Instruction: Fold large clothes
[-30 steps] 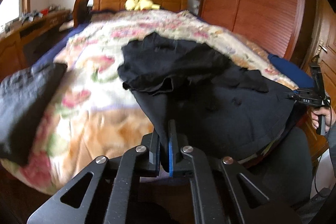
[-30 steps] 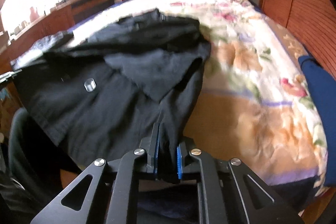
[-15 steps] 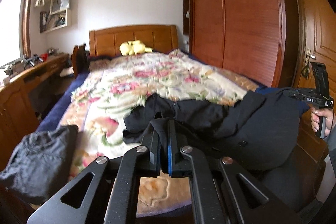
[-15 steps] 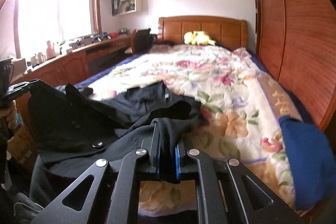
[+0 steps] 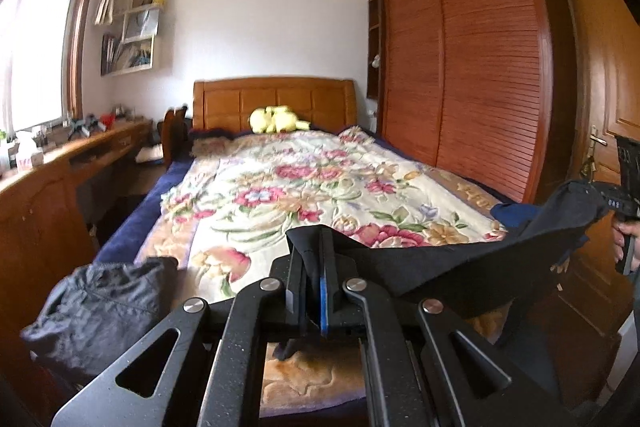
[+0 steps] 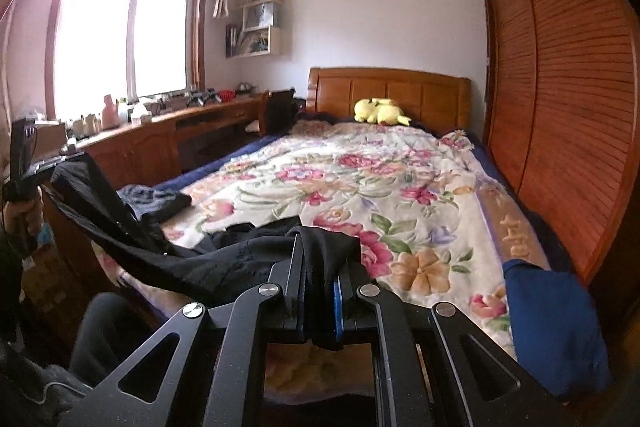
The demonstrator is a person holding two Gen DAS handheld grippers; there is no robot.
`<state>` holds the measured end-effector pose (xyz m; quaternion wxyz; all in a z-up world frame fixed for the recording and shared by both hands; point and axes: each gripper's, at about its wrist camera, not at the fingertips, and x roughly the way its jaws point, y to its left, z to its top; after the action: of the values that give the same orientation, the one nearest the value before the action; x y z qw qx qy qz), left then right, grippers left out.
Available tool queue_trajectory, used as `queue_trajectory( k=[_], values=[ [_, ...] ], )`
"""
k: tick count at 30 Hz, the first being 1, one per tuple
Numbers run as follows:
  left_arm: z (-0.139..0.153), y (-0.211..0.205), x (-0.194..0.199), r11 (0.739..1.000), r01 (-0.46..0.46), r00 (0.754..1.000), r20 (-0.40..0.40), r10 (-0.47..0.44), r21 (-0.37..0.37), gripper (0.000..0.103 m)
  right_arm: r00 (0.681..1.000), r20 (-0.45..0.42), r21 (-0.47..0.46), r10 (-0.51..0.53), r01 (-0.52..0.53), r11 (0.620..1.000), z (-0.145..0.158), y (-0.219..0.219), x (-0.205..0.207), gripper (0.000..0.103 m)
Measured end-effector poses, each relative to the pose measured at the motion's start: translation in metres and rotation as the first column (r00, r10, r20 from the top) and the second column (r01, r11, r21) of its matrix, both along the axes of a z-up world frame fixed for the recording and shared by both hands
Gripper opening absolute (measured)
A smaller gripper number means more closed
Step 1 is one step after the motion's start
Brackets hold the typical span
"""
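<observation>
Black cloth, a large dark garment (image 5: pixel 460 267), was found held up between the two tools above the foot edge of the bed (image 5: pixel 304 187), sagging in the middle. The left gripper (image 5: pixel 314 283) was closed on one bunched corner of it, with fabric pinched between the fingers and a tail hanging below them. The right gripper (image 6: pixel 318 291) was likewise clamped on another corner, cloth draped over its tips. From the right wrist view, part of the garment (image 6: pixel 224 263) appeared to touch the flowered quilt (image 6: pixel 360 179) near the foot edge, though contact could not be confirmed. No fold was visible in the garment; it was judged to be at the stage of lifting and spreading, with laying flat, folding and setting aside all outstanding. A crumpled grey garment (image 5: pixel 100 307) lay at the left corner of the foot of the bed, not folded, and a blue cloth (image 6: pixel 552 323) lay at the right corner; whether either belonged to the work could not be told. A yellow soft toy (image 5: pixel 276 119) rested by the headboard edge, well apart from the work. The task was assessed as at an early stage.
</observation>
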<state>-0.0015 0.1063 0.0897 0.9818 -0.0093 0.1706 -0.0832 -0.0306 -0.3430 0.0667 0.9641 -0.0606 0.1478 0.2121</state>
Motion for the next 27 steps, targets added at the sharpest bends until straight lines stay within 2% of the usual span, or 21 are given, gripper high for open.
queue_trajectory(
  k=[7,13,19,27],
  values=[
    [-0.032,-0.001,0.097,0.998,-0.065,0.994,-0.092,0.066,0.02,0.005,0.996,-0.076,-0.075,-0.042,0.036,0.997,-0.017,0.023,0.11,0.01],
    [-0.06,-0.01,0.169,0.988,-0.133,0.984,-0.109,0.141,0.078,0.005,0.985,-0.132,-0.084,-0.107,0.097,0.992,-0.04,0.034,0.21,0.01],
    [-0.074,-0.009,0.223,0.983,-0.156,0.976,-0.134,0.169,0.099,0.005,0.973,-0.177,-0.127,-0.151,0.13,0.983,-0.069,0.072,0.296,0.01],
    [-0.079,-0.002,0.262,0.972,-0.201,0.965,-0.145,0.218,0.123,0.005,0.965,-0.206,-0.119,-0.161,0.139,0.983,-0.066,0.108,0.342,0.012]
  ],
)
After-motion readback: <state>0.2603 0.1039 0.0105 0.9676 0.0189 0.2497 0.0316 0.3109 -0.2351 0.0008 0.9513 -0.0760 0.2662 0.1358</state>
